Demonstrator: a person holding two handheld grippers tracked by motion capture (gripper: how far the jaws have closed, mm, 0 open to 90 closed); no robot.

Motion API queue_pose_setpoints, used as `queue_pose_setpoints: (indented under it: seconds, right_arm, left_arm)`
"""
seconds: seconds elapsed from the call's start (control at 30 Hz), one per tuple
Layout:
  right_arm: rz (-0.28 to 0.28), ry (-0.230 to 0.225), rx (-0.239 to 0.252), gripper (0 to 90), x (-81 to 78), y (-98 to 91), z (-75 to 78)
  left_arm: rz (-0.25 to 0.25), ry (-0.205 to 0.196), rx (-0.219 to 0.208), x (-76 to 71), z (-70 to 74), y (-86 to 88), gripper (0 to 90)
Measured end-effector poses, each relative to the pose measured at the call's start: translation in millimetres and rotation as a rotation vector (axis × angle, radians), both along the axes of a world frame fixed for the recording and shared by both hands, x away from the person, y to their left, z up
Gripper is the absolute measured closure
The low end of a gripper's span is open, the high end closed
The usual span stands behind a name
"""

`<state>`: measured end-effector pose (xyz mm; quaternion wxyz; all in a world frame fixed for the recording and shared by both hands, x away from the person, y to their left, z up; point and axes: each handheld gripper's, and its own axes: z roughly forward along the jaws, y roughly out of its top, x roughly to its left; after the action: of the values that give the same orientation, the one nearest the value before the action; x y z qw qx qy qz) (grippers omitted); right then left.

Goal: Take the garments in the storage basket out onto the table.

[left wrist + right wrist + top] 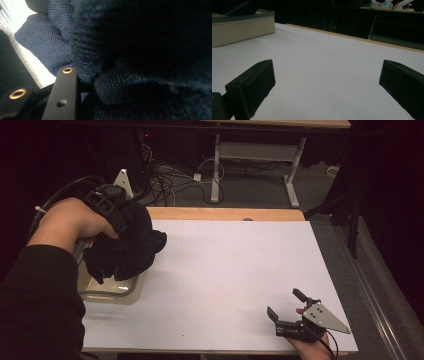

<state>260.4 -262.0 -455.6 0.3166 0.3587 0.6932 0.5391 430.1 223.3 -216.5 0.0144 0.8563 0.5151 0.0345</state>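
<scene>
A dark knit garment (125, 250) hangs bunched from my left gripper (122, 217) at the table's left side, just above a shallow beige tray (107, 292). That gripper is shut on the cloth, and its fingertips are buried in the folds. In the left gripper view the navy knit garment (140, 50) covers nearly everything, with one black finger (65, 92) pressed against it. My right gripper (286, 304) rests near the table's front right corner, open, nothing between its fingers. The right gripper (327, 85) looks across bare white surface toward the tray (242, 27).
A white sheet (230, 265) covers the tabletop, with a wooden strip (225, 213) along the far edge. Beyond stand another table's legs (216, 170) and loose cables (170, 180) on the floor. A dark sleeve (40, 300) comes in at the lower left.
</scene>
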Motion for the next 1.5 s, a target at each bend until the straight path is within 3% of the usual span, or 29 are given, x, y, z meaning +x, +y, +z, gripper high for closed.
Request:
queue_pose_setpoints:
  seconds: [0.2,0.7,1.07,1.5]
  right_arm:
    - [0.0,-0.003,0.004,1.0,-0.5,-0.5,0.6]
    - [-0.002,-0.001,0.018,1.0,-0.8,-1.3,1.3]
    - [-0.003,-0.004,0.02,1.0,-0.7,-3.3,1.6]
    - [-0.002,-0.008,0.014,1.0,-1.1,-3.4,2.2]
  left_arm:
    - [-0.046,-0.001,-0.006,-0.7,2.2,-25.0,55.1]
    - [-0.121,-0.004,-0.054,0.2,-4.4,-68.6,55.0]
    - [-0.193,0.01,-0.069,3.4,-25.2,-110.0,55.0]
    - [-0.232,0.009,-0.107,3.1,-46.1,-135.6,55.0]
